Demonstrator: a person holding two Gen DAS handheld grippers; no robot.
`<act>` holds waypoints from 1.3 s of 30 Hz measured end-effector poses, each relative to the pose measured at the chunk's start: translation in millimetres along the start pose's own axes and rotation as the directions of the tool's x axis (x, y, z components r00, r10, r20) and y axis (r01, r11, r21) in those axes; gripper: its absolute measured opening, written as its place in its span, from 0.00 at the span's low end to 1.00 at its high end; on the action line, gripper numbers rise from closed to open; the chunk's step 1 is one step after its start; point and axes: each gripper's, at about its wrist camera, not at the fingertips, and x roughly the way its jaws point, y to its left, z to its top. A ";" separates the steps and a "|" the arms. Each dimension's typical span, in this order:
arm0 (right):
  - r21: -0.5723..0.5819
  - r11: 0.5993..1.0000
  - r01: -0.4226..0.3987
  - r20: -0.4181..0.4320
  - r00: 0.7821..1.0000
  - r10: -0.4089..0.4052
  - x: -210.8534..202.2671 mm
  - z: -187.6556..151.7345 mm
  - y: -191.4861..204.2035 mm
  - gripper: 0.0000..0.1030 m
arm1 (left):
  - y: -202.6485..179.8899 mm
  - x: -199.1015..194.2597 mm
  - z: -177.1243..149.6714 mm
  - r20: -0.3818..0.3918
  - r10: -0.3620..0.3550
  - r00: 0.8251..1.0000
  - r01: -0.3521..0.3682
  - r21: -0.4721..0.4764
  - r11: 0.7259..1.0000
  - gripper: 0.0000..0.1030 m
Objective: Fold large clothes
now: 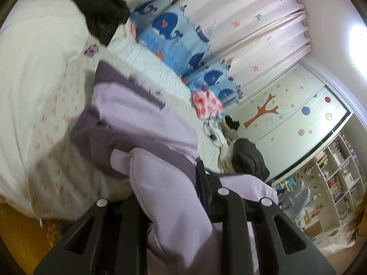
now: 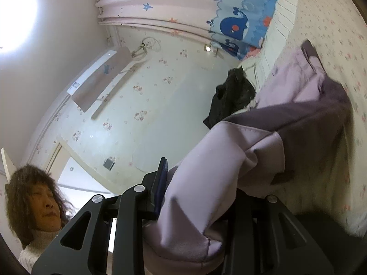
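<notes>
A large lilac garment with dark purple panels [image 1: 137, 114] lies partly on the bed and partly lifted. My left gripper [image 1: 174, 194] is shut on a fold of this garment, and the cloth hangs between its fingers. In the right wrist view the same garment [image 2: 286, 105] stretches from the bed toward me. My right gripper [image 2: 195, 194] is shut on another bunched part of it. Both views are tilted and blurred.
The bed [image 1: 41, 87] has a white floral sheet. A black garment [image 1: 101, 6] lies near its head, also in the right wrist view [image 2: 231, 94]. A pink patterned cloth [image 1: 206, 103] and a dark jacket [image 1: 248, 158] lie at the far end. Whale-print curtains [image 1: 179, 34] hang behind. A person [image 2: 39, 204] stands close.
</notes>
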 end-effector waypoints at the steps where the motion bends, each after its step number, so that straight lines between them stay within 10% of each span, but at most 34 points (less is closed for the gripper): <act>1: -0.005 1.000 0.003 0.004 1.000 -0.003 5.6 8.0 2.1 0.28 | -2.5 2.6 6.7 0.014 -0.002 1.000 0.002 0.003 1.000 0.22; 14: 0.034 0.974 0.222 0.147 0.963 -0.225 100.3 159.6 -39.7 0.28 | 47.9 104.5 145.8 0.203 0.072 0.976 -0.046 -0.134 0.990 0.22; 22: 0.224 0.801 0.555 0.097 0.805 -0.585 170.2 201.8 -195.6 0.28 | 140.5 230.7 177.6 0.170 0.385 0.907 -0.348 -0.212 0.913 0.22; 28: 0.182 0.796 0.577 0.112 0.792 -0.600 180.4 190.7 -228.8 0.28 | 160.1 261.5 166.6 0.146 0.472 0.869 -0.447 -0.174 0.877 0.24; 31: 0.139 0.759 0.636 0.089 0.755 -0.649 186.6 195.8 -209.3 0.34 | 150.8 253.5 173.1 0.154 0.430 0.890 -0.397 -0.206 0.894 0.43; 35: 0.019 0.763 0.646 0.175 0.750 -0.638 193.9 196.2 -155.0 0.69 | 134.8 231.8 187.0 0.231 0.280 0.932 -0.211 -0.283 0.936 0.71; 39: -0.111 0.750 0.653 0.246 0.749 -0.616 207.4 190.5 -115.7 0.88 | 132.6 207.6 193.9 0.316 0.157 0.936 -0.034 -0.361 0.932 0.84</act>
